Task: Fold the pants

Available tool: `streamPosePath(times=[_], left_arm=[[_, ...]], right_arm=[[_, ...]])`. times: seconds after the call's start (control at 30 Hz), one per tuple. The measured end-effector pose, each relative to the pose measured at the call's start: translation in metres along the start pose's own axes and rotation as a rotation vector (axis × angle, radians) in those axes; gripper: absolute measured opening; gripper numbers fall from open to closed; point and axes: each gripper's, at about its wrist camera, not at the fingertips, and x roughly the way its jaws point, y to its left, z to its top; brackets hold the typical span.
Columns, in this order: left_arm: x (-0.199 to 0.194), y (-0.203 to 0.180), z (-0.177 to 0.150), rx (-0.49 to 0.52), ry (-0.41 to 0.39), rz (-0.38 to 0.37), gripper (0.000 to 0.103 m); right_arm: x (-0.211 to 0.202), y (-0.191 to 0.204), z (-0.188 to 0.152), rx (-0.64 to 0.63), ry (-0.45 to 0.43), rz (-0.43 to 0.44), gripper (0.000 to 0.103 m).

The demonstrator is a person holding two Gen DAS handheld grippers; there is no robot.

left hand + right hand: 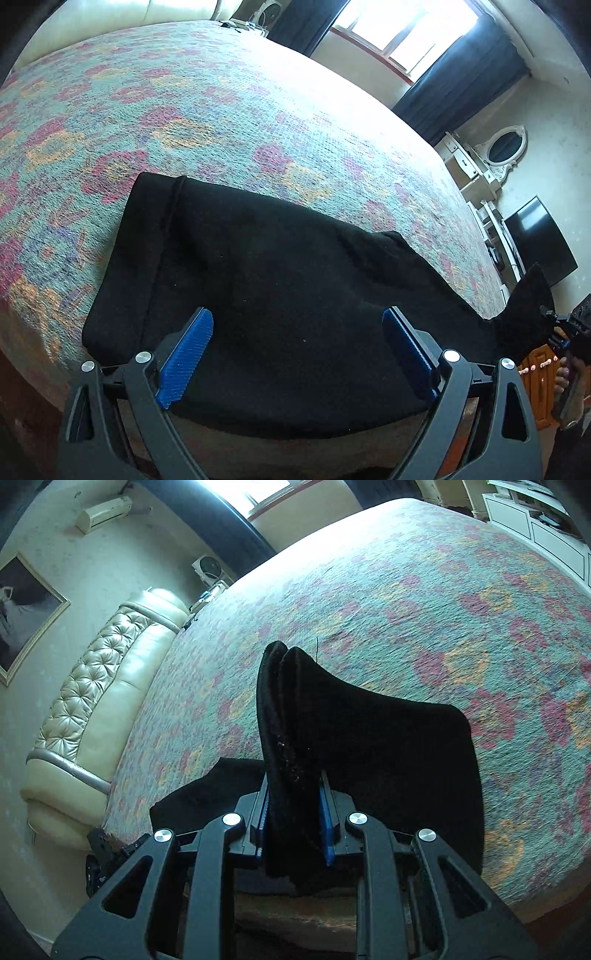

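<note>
pants (pixel 280 295) on floral bedspread (pixel 221 110); left claw (pixel 295 354) gapes empty; right claw (pixel 291 823) pinches them.

Black pants (pixel 266 295), fuzzy fleece-like cloth, lie across near edge of bed. Broad part flat on bed, one straight end with seam line toward far left. Near edge hangs slightly over bed side. Rest narrows toward right and lifts off bed. Lifted end (pixel 295 738) bunched in several layers, pinched together, tip standing upward above bed. Hem edges visible side by side at tip. Small pale lint specks on lifted cloth.
</note>
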Motion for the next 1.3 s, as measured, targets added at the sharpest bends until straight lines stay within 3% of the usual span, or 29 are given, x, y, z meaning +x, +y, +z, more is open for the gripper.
streamPosePath(times=[0.37,0.7,1.03,1.13,1.2,1.3], left_arm=[[0.001,0.004,0.002,-0.013,0.001,0.007,0.092],[0.004,0.003,0.001,-0.013,0.011,0.003,0.092],[0.005,0.003,0.000,-0.012,0.020,0.000,0.092],[0.005,0.003,0.000,-0.010,0.024,-0.001,0.092],[0.005,0.003,-0.001,-0.007,0.027,0.000,0.092],[0.004,0.003,-0.001,-0.007,0.028,-0.002,0.092]], right_arm=[[0.103,0.048,-0.052,-0.083,0.126,-0.104,0.021],[0.153,0.061,-0.084,-0.106,0.187,-0.156,0.025],[0.172,0.073,-0.096,-0.077,0.216,-0.067,0.058],[0.175,0.081,-0.096,-0.097,0.219,-0.044,0.066],[0.172,0.088,-0.097,-0.125,0.209,-0.017,0.066],[0.157,0.098,-0.096,-0.130,0.205,0.141,0.066]])
